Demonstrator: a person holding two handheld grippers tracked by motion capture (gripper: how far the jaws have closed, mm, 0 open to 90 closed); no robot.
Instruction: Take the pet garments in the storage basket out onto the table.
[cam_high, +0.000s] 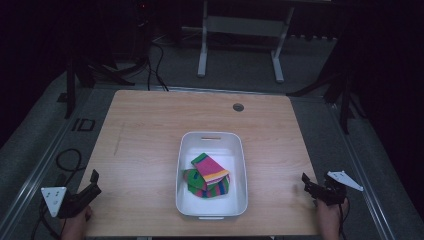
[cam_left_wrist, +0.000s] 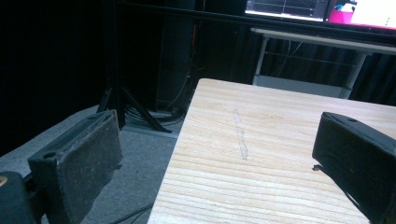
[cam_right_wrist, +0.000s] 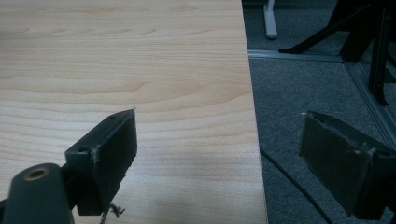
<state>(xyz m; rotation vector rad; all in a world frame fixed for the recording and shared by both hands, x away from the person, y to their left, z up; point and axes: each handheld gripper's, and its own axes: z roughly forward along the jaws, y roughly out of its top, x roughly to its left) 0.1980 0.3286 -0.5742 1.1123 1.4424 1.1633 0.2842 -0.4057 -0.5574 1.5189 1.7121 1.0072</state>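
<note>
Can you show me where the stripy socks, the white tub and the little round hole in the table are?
Colourful striped socks (cam_high: 207, 176), high view: on the top folded sock.
White plastic tub (cam_high: 210, 136), high view: on its far rim.
Round grey hole in wooden table (cam_high: 238, 107), high view: its middle.

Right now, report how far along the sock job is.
Looks done: the striped socks lie piled inside the white bin at the table's middle. In hand: nothing; the left gripper and right gripper sit open at the table's near corners, apart from the bin. Left: I see no other socks on the table.
</note>
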